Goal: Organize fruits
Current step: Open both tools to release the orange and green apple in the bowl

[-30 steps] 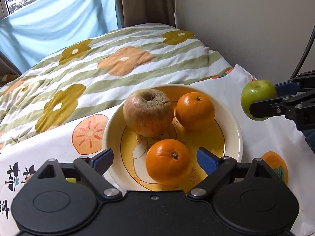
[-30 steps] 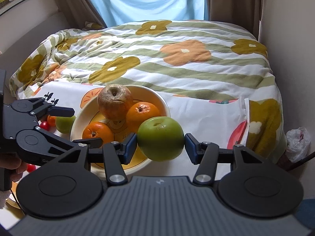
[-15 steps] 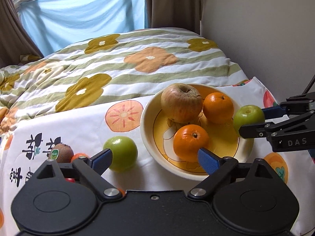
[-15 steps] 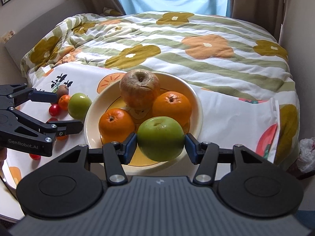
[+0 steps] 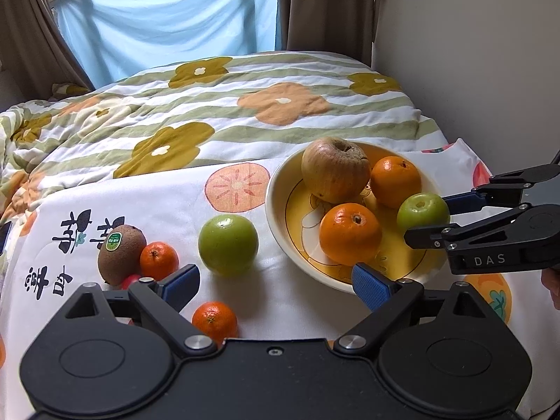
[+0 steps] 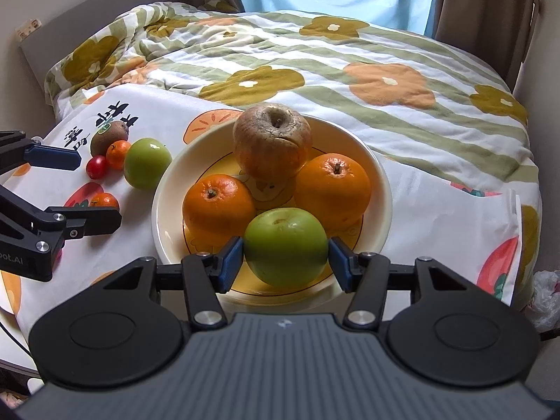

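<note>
A cream and yellow bowl (image 6: 385,189) holds a wrinkled brown apple (image 6: 272,140), two oranges (image 6: 218,203) and a green apple (image 6: 285,246). My right gripper (image 6: 285,259) straddles that green apple, which rests in the bowl's near side. Its jaws are opening and the pads stand just off the skin. From the left wrist view the same gripper (image 5: 425,220) reaches in from the right. My left gripper (image 5: 276,284) is open and empty, low over the cloth left of the bowl. A second green apple (image 5: 227,245) lies on the cloth.
On the printed cloth left of the bowl lie a kiwi (image 5: 120,253), two small mandarins (image 5: 158,260) and a cherry tomato (image 6: 97,167). A flowered quilt (image 5: 245,112) covers the bed behind. A wall (image 5: 472,52) rises on the right. A white bag (image 6: 546,301) lies below the bed's right edge.
My right gripper came down and left with the green apple, set it in the bowl, and its jaws have widened. My left gripper drew back to the left, so the loose fruit shows.
</note>
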The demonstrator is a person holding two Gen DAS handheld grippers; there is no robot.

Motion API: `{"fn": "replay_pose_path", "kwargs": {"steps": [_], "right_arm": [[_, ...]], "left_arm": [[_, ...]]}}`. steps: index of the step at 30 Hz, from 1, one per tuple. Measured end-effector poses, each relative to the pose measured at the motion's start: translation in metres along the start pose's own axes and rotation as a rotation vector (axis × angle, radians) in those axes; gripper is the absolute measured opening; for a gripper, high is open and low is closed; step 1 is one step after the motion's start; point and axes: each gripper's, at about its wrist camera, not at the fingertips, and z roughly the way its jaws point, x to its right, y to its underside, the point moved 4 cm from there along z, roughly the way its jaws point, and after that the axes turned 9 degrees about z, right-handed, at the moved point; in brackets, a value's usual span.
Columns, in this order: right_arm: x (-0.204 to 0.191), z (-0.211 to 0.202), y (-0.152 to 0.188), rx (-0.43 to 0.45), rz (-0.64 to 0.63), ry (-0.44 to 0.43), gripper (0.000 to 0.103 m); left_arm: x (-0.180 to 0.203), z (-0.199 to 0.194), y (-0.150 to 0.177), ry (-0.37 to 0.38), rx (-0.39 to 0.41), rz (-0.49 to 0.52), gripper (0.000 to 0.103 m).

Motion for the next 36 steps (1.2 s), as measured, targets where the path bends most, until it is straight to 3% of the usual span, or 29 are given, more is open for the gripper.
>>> {"fn": "replay_pose_path", "kwargs": {"steps": [1,3,5,16,26,36], "right_arm": [[0.0,-0.002,0.0,0.008,-0.002,0.003,0.087],[0.003,-0.01,0.002,0.047,0.017,0.026,0.103],[0.01,-0.021,0.003,0.096,0.052,0.031,0.103],[0.015,-0.06,0.009,0.135,0.094,0.073,0.103],[-0.011,-0.101,-0.002,0.178,0.132,0.019,0.103],[-0.049,-0.112,-0.016,0.196,0.143,-0.041,0.103]], "left_arm": [[0.0,-0.001,0.0,-0.002,0.002,0.001,0.096],[0.001,-0.005,0.001,-0.007,0.007,0.003,0.096],[0.001,-0.008,0.002,-0.01,0.011,0.003,0.096],[0.004,-0.041,0.003,-0.021,0.049,-0.026,0.097],[-0.006,-0.09,0.012,-0.083,0.105,-0.049,0.097],[-0.045,-0.122,0.028,-0.142,0.124,-0.084,0.096]]}}
